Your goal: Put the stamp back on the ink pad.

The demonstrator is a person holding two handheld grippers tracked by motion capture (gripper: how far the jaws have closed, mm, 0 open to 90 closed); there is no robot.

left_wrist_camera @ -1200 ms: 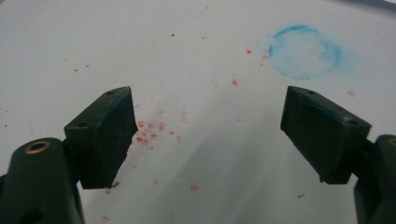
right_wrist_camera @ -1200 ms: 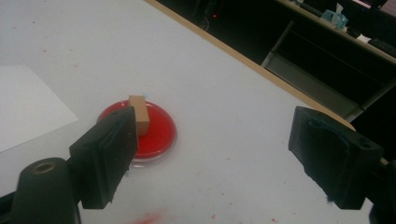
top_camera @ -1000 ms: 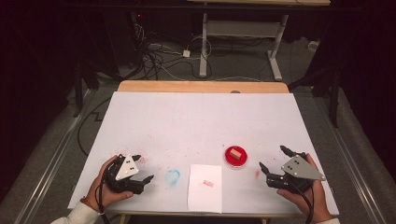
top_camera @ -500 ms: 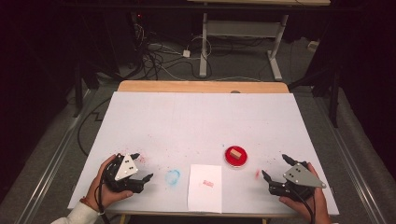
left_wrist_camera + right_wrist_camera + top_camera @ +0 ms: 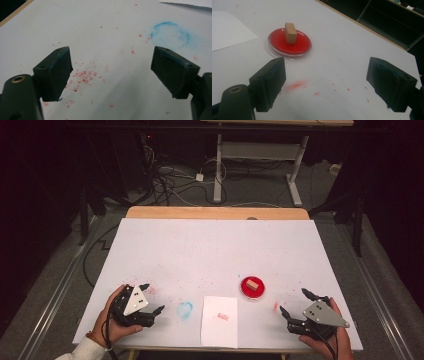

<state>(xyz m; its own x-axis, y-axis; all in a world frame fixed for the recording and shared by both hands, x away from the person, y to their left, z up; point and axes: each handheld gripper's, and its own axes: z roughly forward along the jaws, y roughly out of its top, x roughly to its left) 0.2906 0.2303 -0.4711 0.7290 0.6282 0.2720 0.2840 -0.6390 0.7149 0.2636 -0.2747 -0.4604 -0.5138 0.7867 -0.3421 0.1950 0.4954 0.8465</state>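
A small tan wooden block (image 5: 253, 283) (image 5: 290, 33) stands in a round red dish (image 5: 252, 288) (image 5: 289, 45) right of the table's middle, near the front. A white paper sheet (image 5: 219, 320) (image 5: 227, 30) with a faint red mark lies to the dish's front left. My right gripper (image 5: 295, 302) (image 5: 332, 82) rests at the front right, open and empty, pointing toward the dish. My left gripper (image 5: 151, 297) (image 5: 110, 72) sits at the front left, open and empty, over red specks. A blue ring stain (image 5: 185, 309) (image 5: 170, 34) lies between it and the paper.
The white tabletop (image 5: 210, 250) has a wooden far edge (image 5: 215, 213). Red smears (image 5: 295, 85) mark the surface near my right gripper. Beyond the table stand desk legs (image 5: 295, 180) and tangled cables (image 5: 165, 180) on a dark floor.
My right gripper has drawn back toward the front edge of the table. The left gripper, dish, block and paper have stayed put.
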